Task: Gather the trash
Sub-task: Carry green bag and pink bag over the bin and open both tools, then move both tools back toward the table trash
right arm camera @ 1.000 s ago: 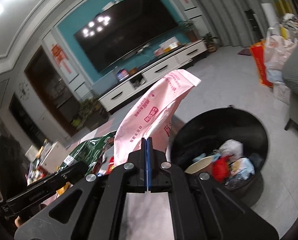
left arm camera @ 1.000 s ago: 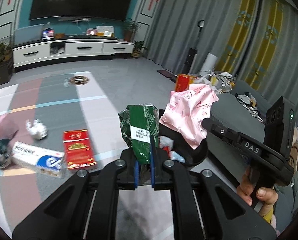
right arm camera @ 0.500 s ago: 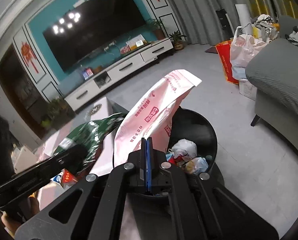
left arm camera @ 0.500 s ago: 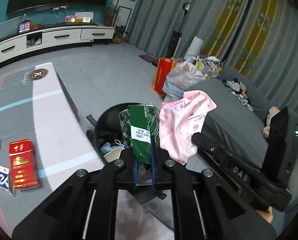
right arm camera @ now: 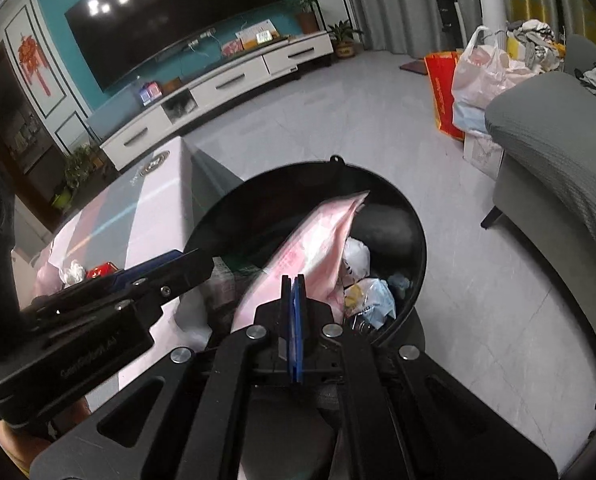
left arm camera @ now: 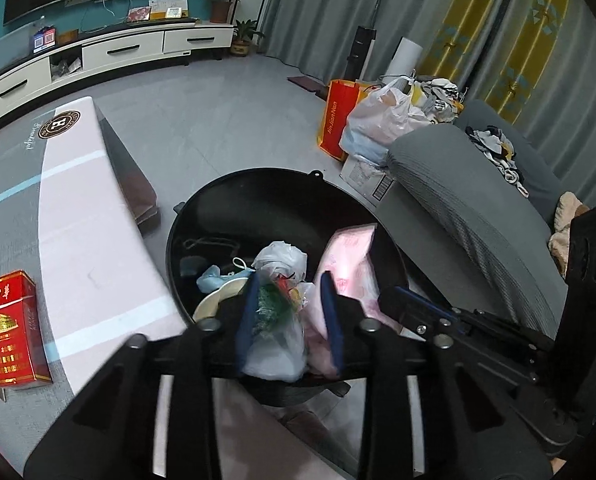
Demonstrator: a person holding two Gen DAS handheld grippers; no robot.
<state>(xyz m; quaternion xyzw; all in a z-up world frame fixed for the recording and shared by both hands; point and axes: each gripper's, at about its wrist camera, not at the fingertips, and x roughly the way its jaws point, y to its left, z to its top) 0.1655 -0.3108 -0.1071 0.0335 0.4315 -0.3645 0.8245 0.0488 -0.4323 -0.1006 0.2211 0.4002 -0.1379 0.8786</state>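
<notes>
A black trash bin (left arm camera: 258, 184) holding several scraps sits below both grippers. My left gripper (left arm camera: 290, 314) hangs over its near rim and its jaws are opening. A blurred green wrapper (left arm camera: 274, 304) lies loose between them, just above a white plastic bag (left arm camera: 276, 344) in the bin. My right gripper (right arm camera: 293, 292) is shut on the lower end of a pink plastic bag (right arm camera: 310, 240), whose upper end reaches into the bin (right arm camera: 338, 166). In the left wrist view that pink bag (left arm camera: 350, 264) hangs at the bin's right side, with the right gripper (left arm camera: 410, 304) beside it.
A low table (left arm camera: 82, 240) stands left of the bin with a red carton (left arm camera: 12, 332) on it. A grey sofa (left arm camera: 478, 220) is close on the right. An orange bag and full plastic bags (left arm camera: 378, 120) sit on the floor behind it.
Both grippers swung from the table side to over the bin and sank toward it. The left jaws came apart and the green wrapper dropped low between them. The pink bag now dips into the bin.
</notes>
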